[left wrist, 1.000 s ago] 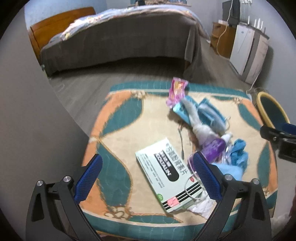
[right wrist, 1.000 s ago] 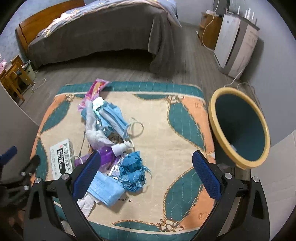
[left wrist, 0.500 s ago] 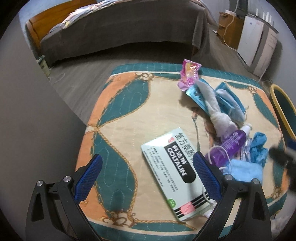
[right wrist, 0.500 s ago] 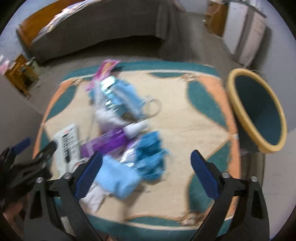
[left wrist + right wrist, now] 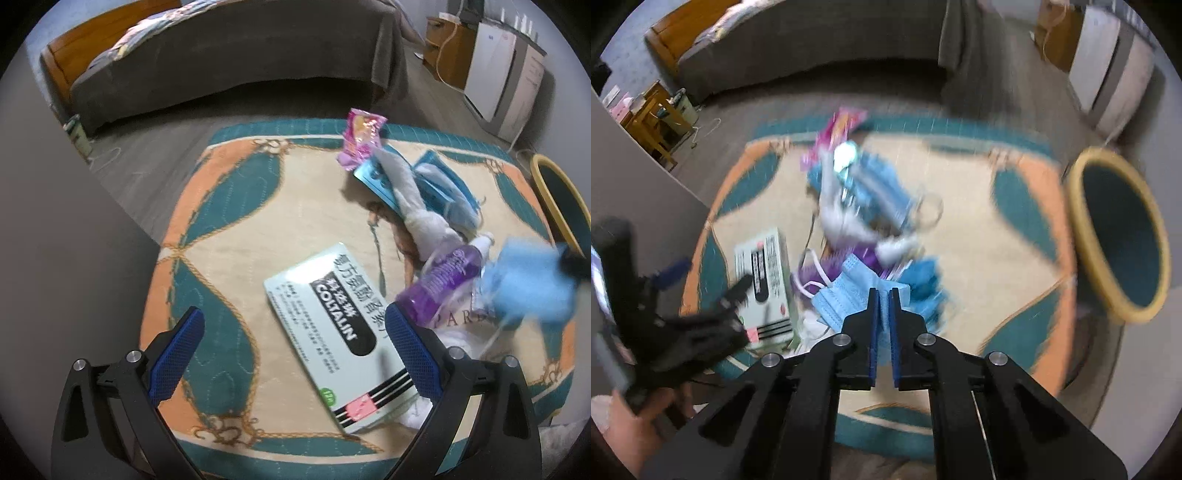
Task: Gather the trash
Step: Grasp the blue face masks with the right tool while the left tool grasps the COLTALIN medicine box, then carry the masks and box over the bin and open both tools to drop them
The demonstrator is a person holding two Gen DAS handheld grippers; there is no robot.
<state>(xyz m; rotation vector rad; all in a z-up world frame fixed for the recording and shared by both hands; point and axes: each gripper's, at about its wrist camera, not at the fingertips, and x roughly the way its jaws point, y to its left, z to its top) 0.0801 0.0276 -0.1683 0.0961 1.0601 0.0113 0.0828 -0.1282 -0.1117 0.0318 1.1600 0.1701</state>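
Note:
Trash lies heaped on a patterned mat (image 5: 229, 206): a white medicine box (image 5: 332, 328), a purple bottle (image 5: 443, 284), a pink wrapper (image 5: 362, 136), blue masks and a white rag. My left gripper (image 5: 293, 314) hangs open over the box, its right finger by the bottle's base. My right gripper (image 5: 884, 291) is shut on a light blue face mask (image 5: 842, 295) at the near side of the heap. In the left wrist view that mask (image 5: 532, 284) shows as a blur at the right.
A yellow-rimmed teal bin (image 5: 1119, 232) stands just off the mat's right edge. A bed with a grey cover (image 5: 236, 48) fills the background, with white and wooden cabinets (image 5: 498, 70) at the far right. A hand (image 5: 631, 432) holds the left gripper at lower left.
My right gripper has closed from wide open onto the light blue mask, and its view is blurred by motion. The left gripper has sunk closer to the medicine box and stays open.

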